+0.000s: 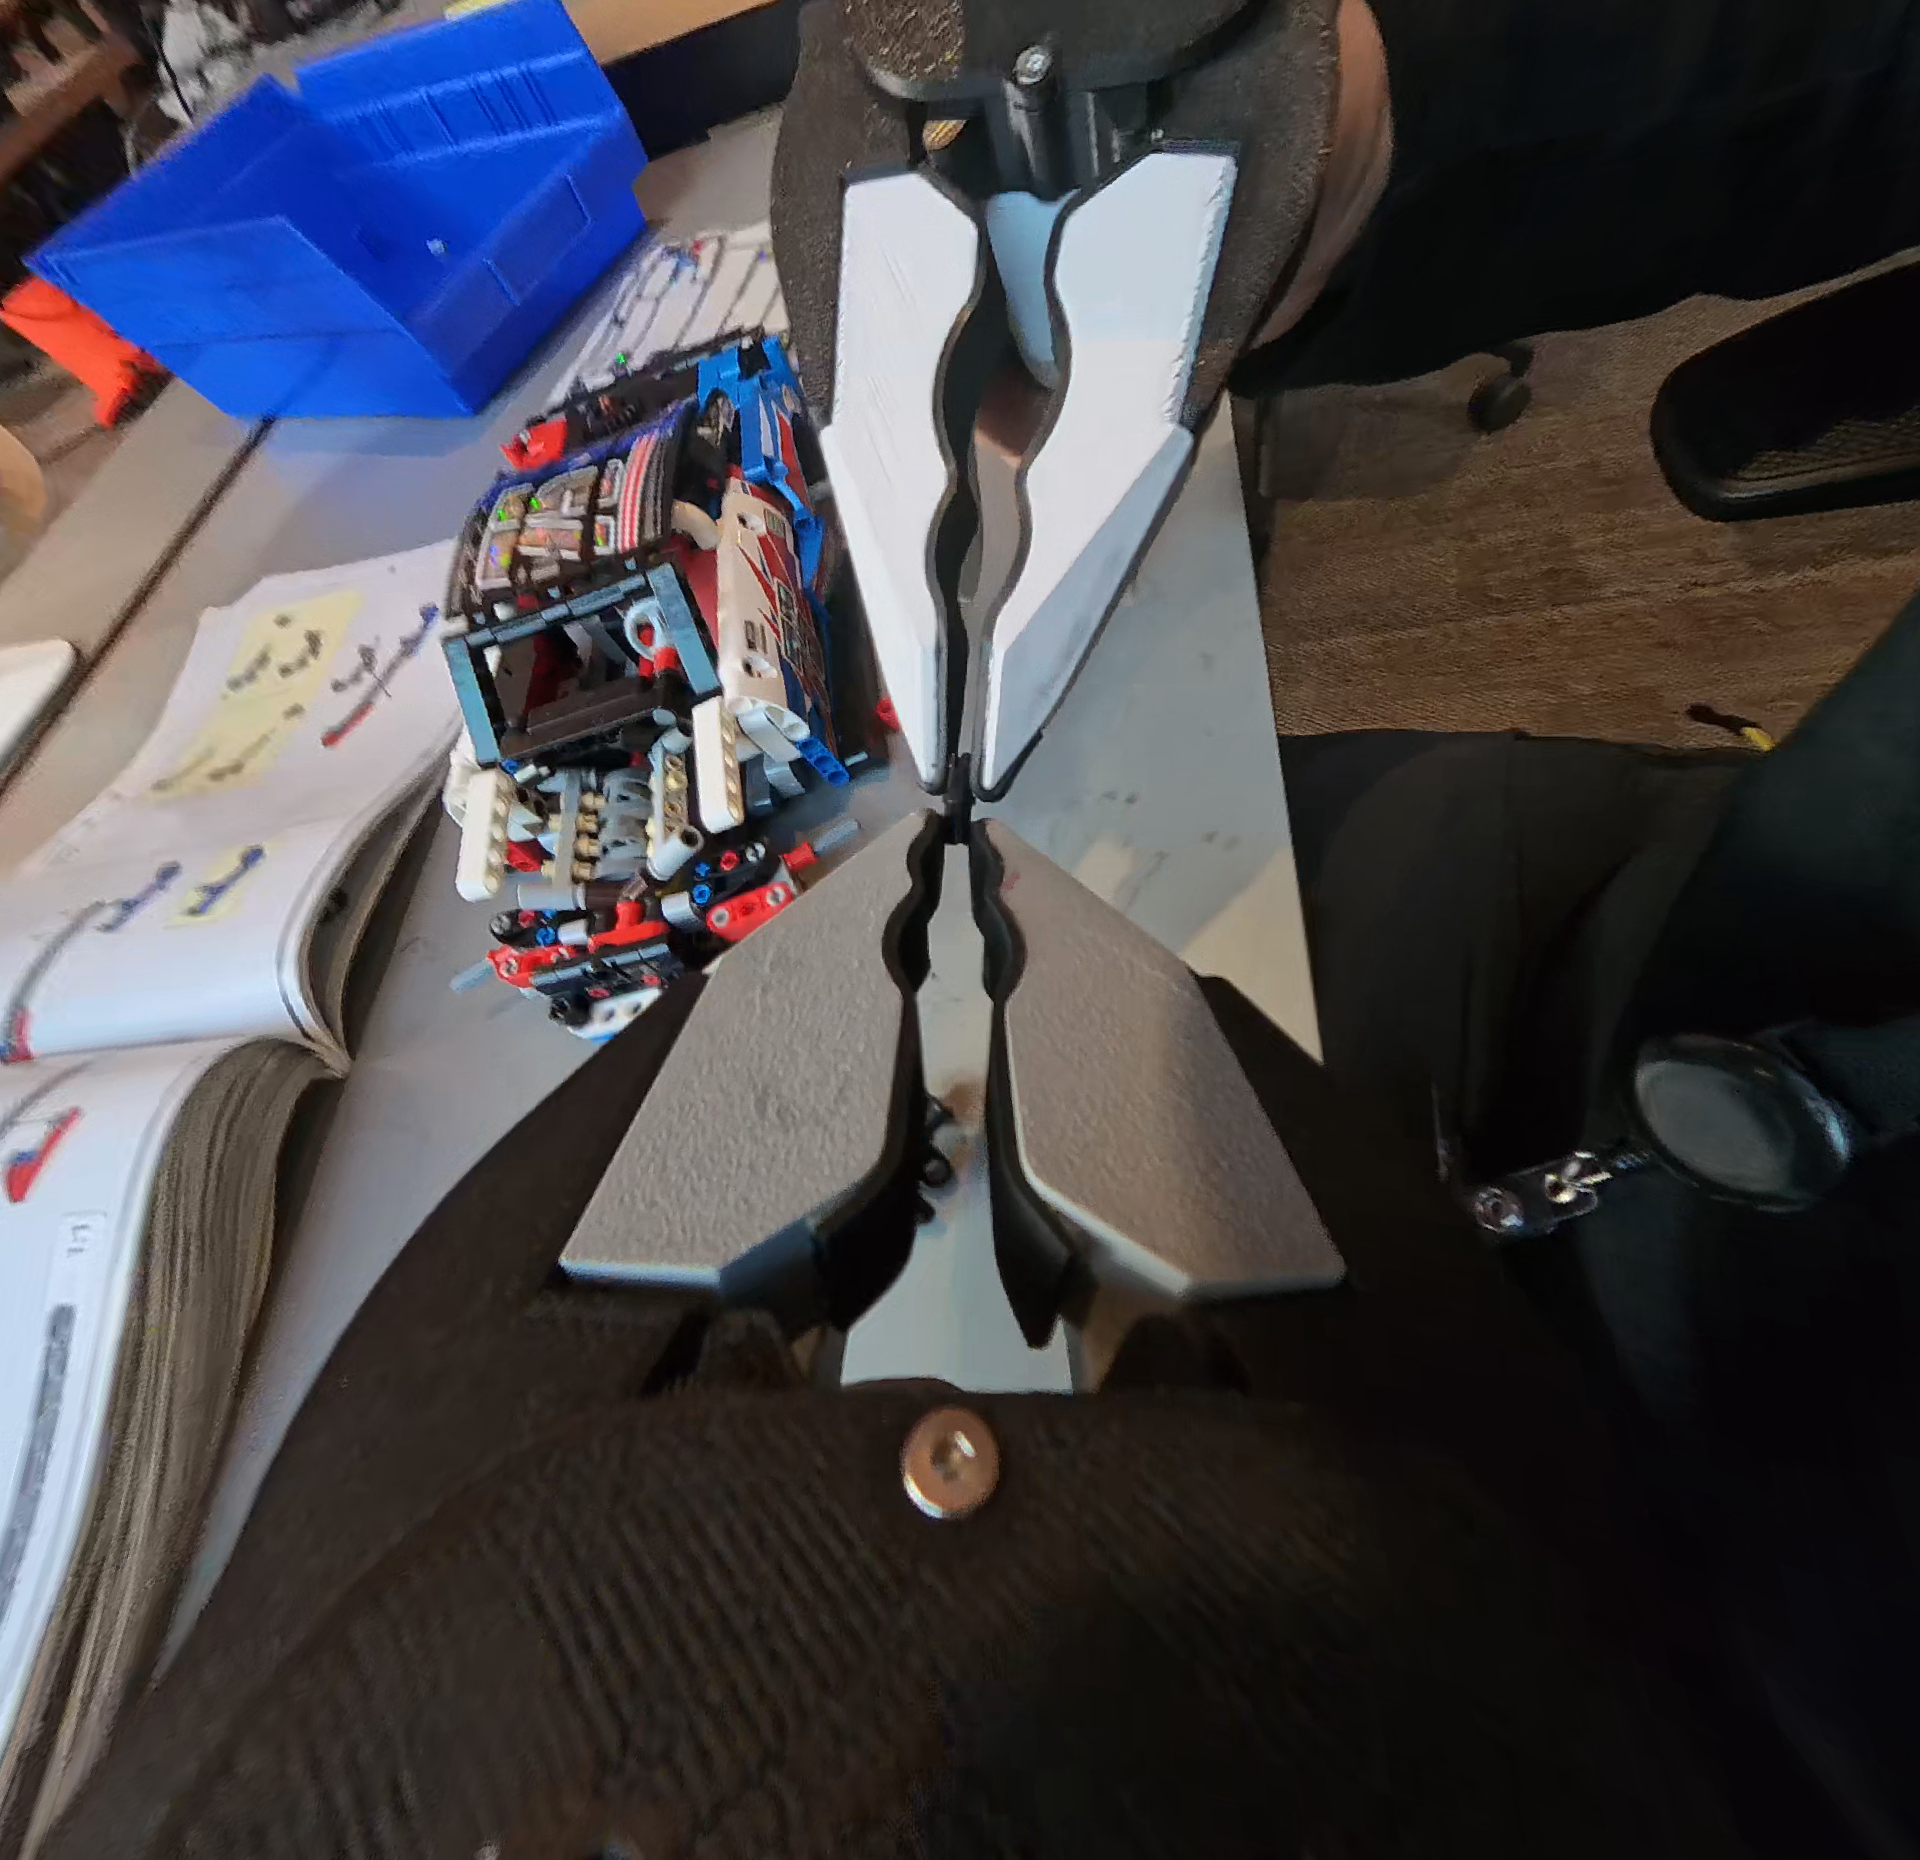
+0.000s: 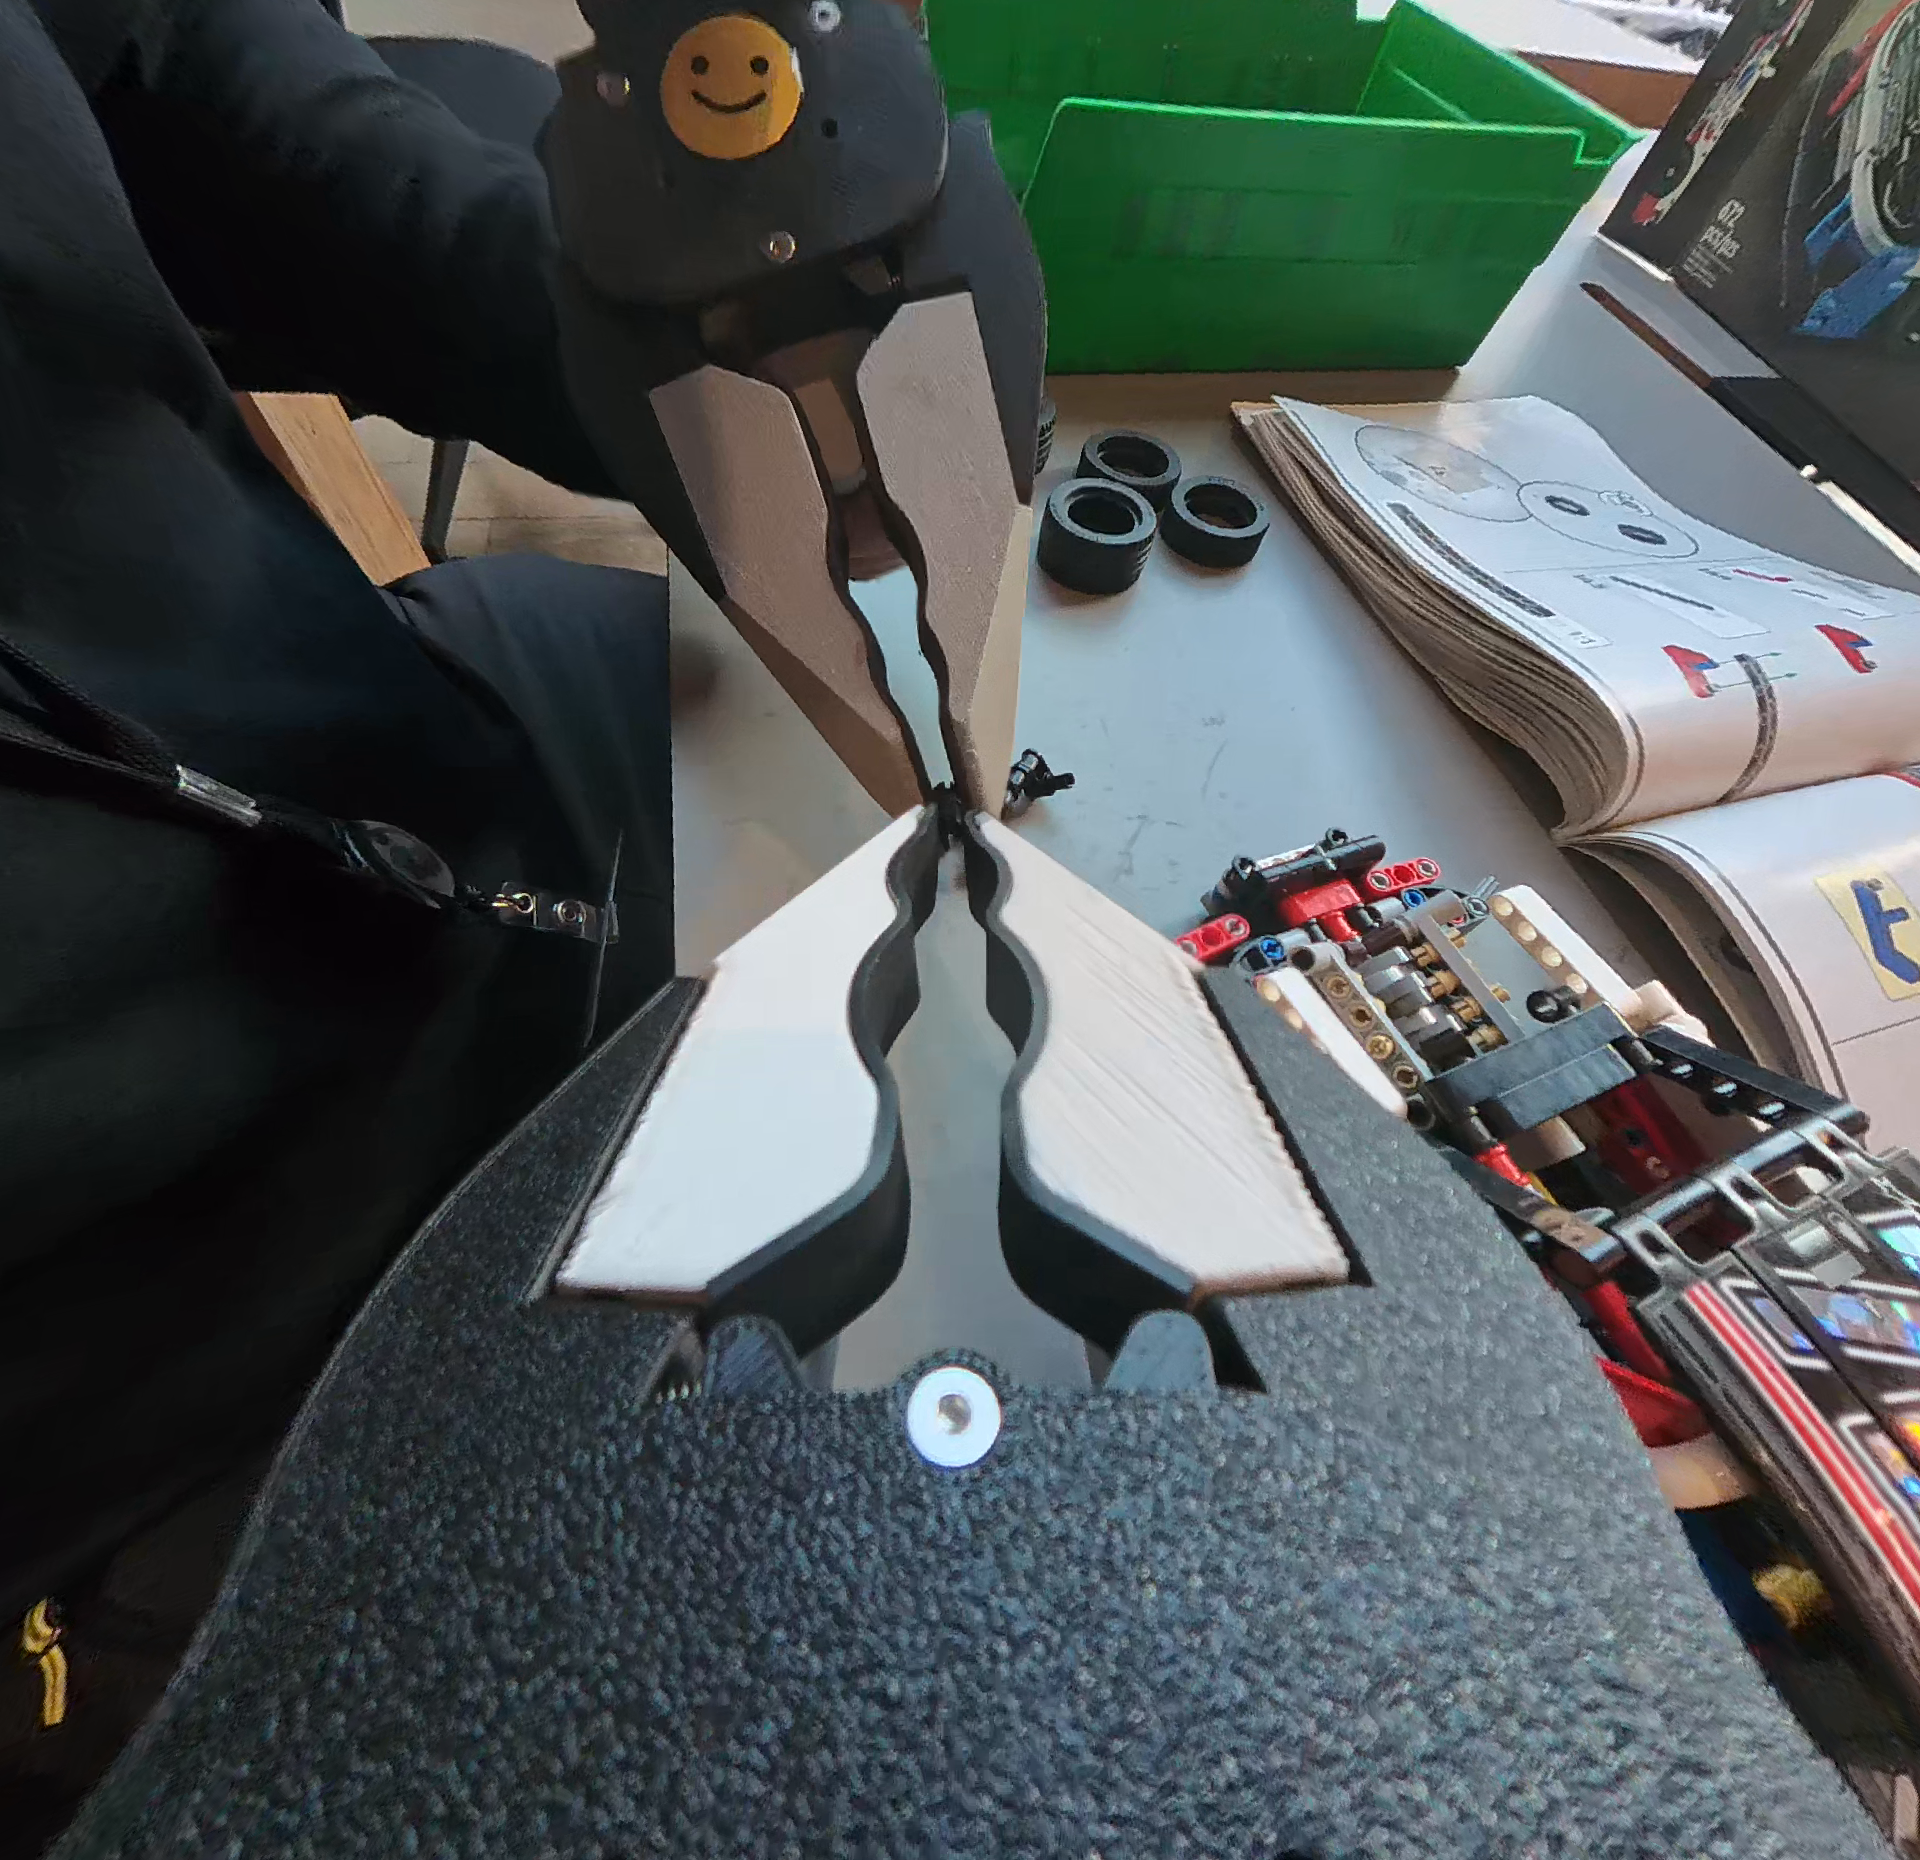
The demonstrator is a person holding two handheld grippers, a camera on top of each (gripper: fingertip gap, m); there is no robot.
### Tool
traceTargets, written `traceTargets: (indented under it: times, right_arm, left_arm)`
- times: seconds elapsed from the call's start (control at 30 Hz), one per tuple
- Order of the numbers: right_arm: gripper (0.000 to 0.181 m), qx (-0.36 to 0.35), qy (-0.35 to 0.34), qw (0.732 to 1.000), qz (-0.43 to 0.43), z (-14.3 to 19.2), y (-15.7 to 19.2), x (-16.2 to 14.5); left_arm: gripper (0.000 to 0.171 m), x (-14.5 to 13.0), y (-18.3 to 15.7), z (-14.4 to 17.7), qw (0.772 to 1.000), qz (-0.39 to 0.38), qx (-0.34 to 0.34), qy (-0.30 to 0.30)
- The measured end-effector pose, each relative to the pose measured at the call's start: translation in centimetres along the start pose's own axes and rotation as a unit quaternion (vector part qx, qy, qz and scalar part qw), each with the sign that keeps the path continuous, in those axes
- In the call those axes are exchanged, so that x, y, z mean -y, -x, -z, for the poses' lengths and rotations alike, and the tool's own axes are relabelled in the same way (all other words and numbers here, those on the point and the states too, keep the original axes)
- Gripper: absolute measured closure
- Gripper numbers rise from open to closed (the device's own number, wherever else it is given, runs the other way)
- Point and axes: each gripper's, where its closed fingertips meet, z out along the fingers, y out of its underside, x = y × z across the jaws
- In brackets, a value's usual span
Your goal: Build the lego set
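Note:
My two grippers meet tip to tip over the table's near edge. My left gripper (image 1: 956, 831), with grey fingers, and my right gripper (image 1: 964, 776), with white fingers, are both shut on a small black Lego piece (image 1: 958, 804). I cannot tell whether it is one piece or two. In the right wrist view the right gripper (image 2: 951, 828) is below and the left gripper (image 2: 943, 784) comes from above onto the piece (image 2: 948, 808). The part-built Lego car (image 1: 644, 688) lies on the table beside them; it also shows in the right wrist view (image 2: 1558, 1083).
An open instruction booklet (image 1: 208, 771) (image 2: 1610, 615) lies by the car. A blue bin (image 1: 343, 241) and green bins (image 2: 1247, 179) stand at the back. Three black tyres (image 2: 1101, 532), a loose small black piece (image 2: 1034, 776) and the set's box (image 2: 1787, 148) are nearby. A person in black sits close. Both grippers' tips are close together, under 4 cm apart.

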Motion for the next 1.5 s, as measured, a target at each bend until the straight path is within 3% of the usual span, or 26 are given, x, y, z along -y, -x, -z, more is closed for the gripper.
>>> traceTargets:
  times: [0.1,0.27,0.37,0.57,0.67,0.73,1.17,1.5]
  right_arm:
    - [0.177,-0.016,0.037,0.999,-0.004,-0.5,-0.6,-1.3]
    - [0.177,-0.012,0.080,0.997,-0.020,-1.9,-1.3,-2.9]
    - [0.177,0.003,0.103,0.995,-0.010,-3.0,-1.5,-3.1]
    - [0.177,0.029,0.160,0.986,0.021,-4.9,-1.8,-4.4]
    - [0.177,0.037,0.163,0.986,0.023,-5.3,-1.6,-4.4]
    - [0.177,0.042,0.160,0.986,0.018,-5.3,-1.5,-4.3]
    - [0.177,0.076,0.190,0.978,0.045,-5.1,-0.7,-4.8]
    - [0.177,0.096,0.194,0.975,0.054,-5.2,0.1,-4.8]
  left_arm:
    - [0.158,-1.9,0.7,0.8,0.997,0.063,-0.005,0.046]
    - [0.112,-6.8,2.2,2.6,0.973,0.188,0.003,0.131]
    - [0.104,-9.0,1.8,2.1,0.957,0.236,-0.021,0.167]
    - [0.100,-8.6,2.1,1.1,0.956,0.243,-0.030,0.161]
    - [0.127,-9.1,2.6,1.0,0.963,0.202,-0.013,0.179]
    - [0.134,-9.1,2.5,1.0,0.967,0.182,-0.013,0.179]
    - [0.136,-8.4,1.1,0.7,0.973,0.131,-0.115,0.149]
    - [0.139,-8.3,1.1,0.6,0.975,0.114,-0.132,0.139]
